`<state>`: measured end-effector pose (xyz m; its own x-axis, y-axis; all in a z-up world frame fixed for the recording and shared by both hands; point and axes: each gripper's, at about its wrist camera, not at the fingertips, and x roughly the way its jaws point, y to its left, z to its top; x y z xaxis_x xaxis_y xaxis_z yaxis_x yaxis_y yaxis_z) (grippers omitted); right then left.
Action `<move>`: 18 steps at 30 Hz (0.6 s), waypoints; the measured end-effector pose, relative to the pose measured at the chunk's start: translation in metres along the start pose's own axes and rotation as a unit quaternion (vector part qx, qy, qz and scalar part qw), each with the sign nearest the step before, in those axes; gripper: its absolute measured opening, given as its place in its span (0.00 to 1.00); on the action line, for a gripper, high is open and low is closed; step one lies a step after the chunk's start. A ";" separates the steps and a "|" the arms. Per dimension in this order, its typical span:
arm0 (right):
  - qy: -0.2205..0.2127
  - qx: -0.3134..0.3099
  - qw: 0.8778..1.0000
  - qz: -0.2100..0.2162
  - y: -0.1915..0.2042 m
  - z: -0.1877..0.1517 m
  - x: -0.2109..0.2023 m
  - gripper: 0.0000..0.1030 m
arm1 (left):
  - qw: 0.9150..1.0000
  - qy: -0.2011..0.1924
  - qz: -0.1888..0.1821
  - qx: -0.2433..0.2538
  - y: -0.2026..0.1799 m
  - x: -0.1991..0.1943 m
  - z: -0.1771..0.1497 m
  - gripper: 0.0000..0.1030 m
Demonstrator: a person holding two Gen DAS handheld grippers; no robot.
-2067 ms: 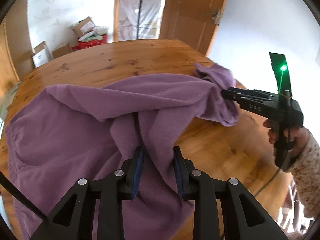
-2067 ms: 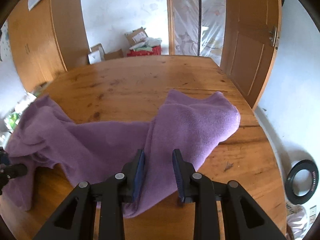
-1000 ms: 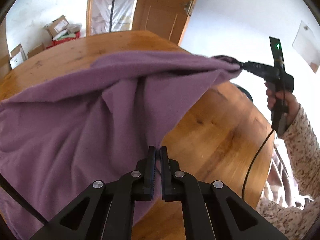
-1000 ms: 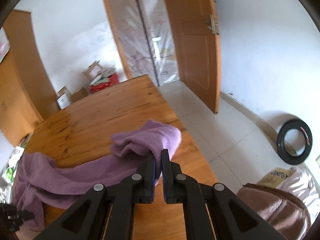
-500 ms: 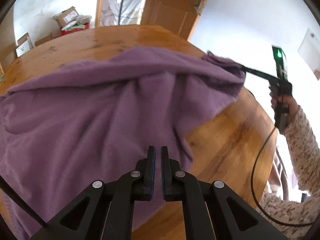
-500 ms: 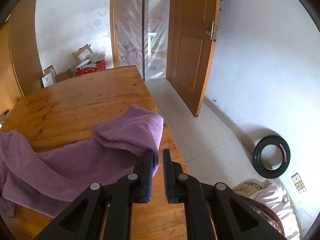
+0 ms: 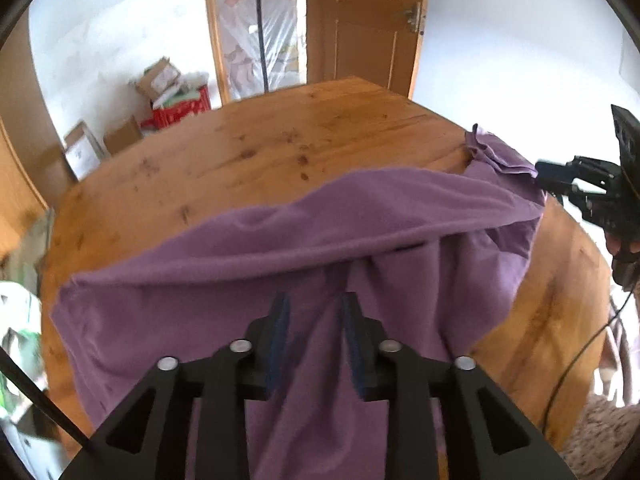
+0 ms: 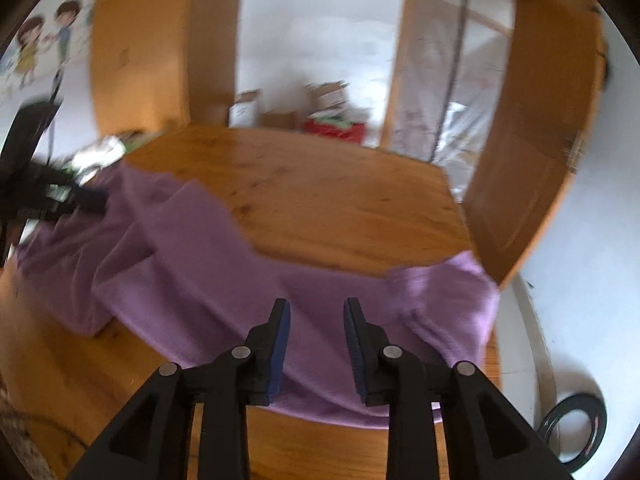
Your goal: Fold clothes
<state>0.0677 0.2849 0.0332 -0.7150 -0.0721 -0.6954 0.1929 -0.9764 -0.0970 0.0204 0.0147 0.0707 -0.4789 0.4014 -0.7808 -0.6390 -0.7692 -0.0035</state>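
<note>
With the rumpled purple fleece garment (image 8: 224, 264) spread across the round wooden bench (image 8: 340, 200), one end draped over the far edge, and left claw (image 7: 314, 320) and right claw (image 8: 316, 322) both held wide and empty, a slide floorward is risked.

Soft daylight is coming in through the plastic-covered doorway (image 7: 262, 28) and washing out the white walls beside it. A pale sheen is lying on the wooden table (image 7: 280, 136) below it. Motion blur is smearing the right wrist view; fisheye distortion is bending both frames' dark edges.
</note>
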 end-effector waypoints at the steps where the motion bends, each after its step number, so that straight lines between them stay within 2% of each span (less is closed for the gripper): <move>1: 0.001 -0.012 1.000 0.013 0.007 0.001 0.002 0.29 | 1.000 -0.004 -0.014 0.006 0.003 0.000 0.003 0.29; 4: 0.009 -0.032 0.999 0.041 0.018 -0.005 0.006 0.34 | 1.000 -0.008 -0.013 0.021 0.006 0.002 0.008 0.29; 6: 0.017 -0.044 0.998 0.041 0.024 -0.010 0.007 0.34 | 0.999 0.005 -0.004 0.045 0.003 0.007 0.010 0.30; 10: 0.034 -0.073 0.997 0.012 0.030 -0.017 0.016 0.34 | 0.996 0.015 0.006 0.092 -0.005 0.017 0.013 0.30; 18: 0.061 -0.121 0.990 -0.026 0.037 -0.020 0.042 0.34 | 0.991 0.037 0.003 0.132 -0.011 0.044 0.022 0.30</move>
<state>0.0580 0.2500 -0.0141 -0.6453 0.0170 -0.7638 0.3237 -0.8995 -0.2935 -0.0068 0.0519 0.0508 -0.4429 0.3524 -0.8244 -0.7765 -0.6104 0.1563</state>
